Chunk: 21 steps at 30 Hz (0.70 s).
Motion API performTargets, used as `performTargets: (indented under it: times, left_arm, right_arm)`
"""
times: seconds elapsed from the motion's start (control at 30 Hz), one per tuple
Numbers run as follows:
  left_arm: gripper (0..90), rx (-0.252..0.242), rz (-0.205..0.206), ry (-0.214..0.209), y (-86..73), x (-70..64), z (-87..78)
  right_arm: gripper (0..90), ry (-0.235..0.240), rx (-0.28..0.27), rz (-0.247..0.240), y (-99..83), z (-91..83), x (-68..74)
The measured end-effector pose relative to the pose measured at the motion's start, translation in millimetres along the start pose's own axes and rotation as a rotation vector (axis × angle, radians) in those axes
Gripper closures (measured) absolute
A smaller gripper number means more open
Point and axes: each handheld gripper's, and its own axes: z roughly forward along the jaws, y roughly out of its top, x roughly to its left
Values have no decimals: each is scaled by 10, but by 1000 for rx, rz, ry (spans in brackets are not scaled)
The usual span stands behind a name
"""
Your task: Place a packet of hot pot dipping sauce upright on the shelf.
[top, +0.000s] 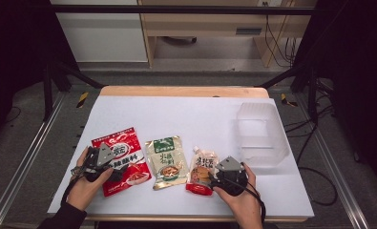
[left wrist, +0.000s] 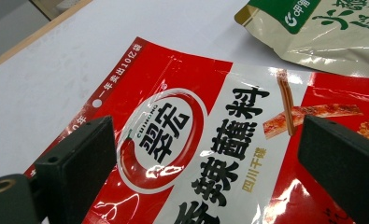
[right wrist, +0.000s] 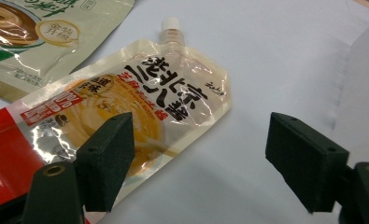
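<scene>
Three food packets lie in a row on the white table (top: pixel 186 114). A red seasoning packet (top: pixel 123 160) (left wrist: pixel 205 140) lies at the left, and my left gripper (top: pixel 101 162) (left wrist: pixel 205 163) hovers open just above it, jaws wide on either side of its logo. A beige-green packet (top: pixel 166 162) (left wrist: pixel 331 32) (right wrist: pixel 37 32) lies in the middle. A spouted sauce pouch (top: pixel 201 171) (right wrist: pixel 126 112) with a white cap lies to the right. My right gripper (top: pixel 226 175) (right wrist: pixel 201 163) is open over the pouch's right edge, holding nothing.
A clear plastic bin (top: pixel 261 133) (right wrist: pixel 359 93) stands at the right, just beyond the right gripper. The table's far half is bare white. Metal frame rails (top: pixel 24 162) run along both sides, with cables on the floor at the right.
</scene>
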Motion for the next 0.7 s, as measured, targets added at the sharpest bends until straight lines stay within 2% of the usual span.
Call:
performTargets:
  times: [0.1,0.13,0.17,0.2,0.3,0.4,0.47,0.53,0.7]
  left_arm:
    - [44,-8,-3,0,-5,-10,2]
    - [44,-2,7,-2,-4,-15,-1]
    - [44,-2,7,-2,-4,-15,-1]
    - [44,-3,6,-3,-4,-37,12]
    - [45,6,18,-2,0,-47,11]
    - [47,3,20,-4,4,-52,8]
    - [48,0,15,-3,3,-55,9]
    - [50,5,21,-3,4,-47,0]
    - [52,1,18,-9,17,-38,12]
  right_arm:
    - [292,8,4,12,19,-2,-2]
    - [346,17,-16,25,49,-4,-21]
    - [346,17,-16,25,49,-4,-21]
    - [399,25,-29,41,97,1,-48]
    - [421,23,-30,43,169,34,-72]
    - [451,14,-26,48,340,179,-131]
    - [459,16,-25,47,371,217,-147]
    - [479,13,-16,86,442,378,-211]
    - [491,17,14,110,406,495,-240]
